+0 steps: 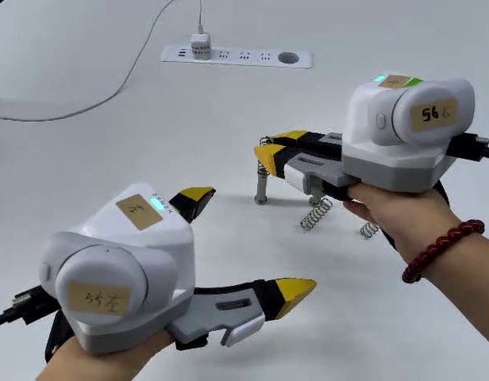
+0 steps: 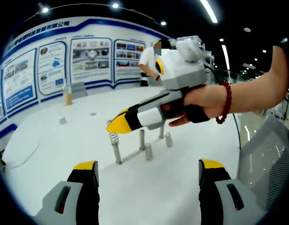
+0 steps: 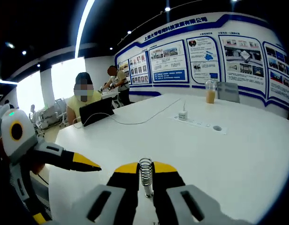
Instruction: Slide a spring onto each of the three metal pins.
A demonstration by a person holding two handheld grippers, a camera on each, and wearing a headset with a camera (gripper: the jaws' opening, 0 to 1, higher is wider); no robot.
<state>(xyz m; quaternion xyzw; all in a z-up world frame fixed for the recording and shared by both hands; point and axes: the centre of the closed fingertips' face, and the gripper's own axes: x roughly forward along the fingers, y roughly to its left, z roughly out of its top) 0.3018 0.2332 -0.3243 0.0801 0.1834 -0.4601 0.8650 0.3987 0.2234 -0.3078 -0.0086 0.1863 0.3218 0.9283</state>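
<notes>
My right gripper is shut on a spring whose lower end sits over the top of an upright metal pin. In the right gripper view the spring stands upright between the yellow tips, with the pin below it. The left gripper view shows the right gripper, the spring, that pin and two bare pins behind. Two loose springs lie on the table under the right hand. My left gripper hangs open and empty at the near left.
A white power strip with a plugged-in charger and a cable lies at the table's far side. A cup of orange drink stands beyond it. Two people sit and stand at the far end behind a laptop.
</notes>
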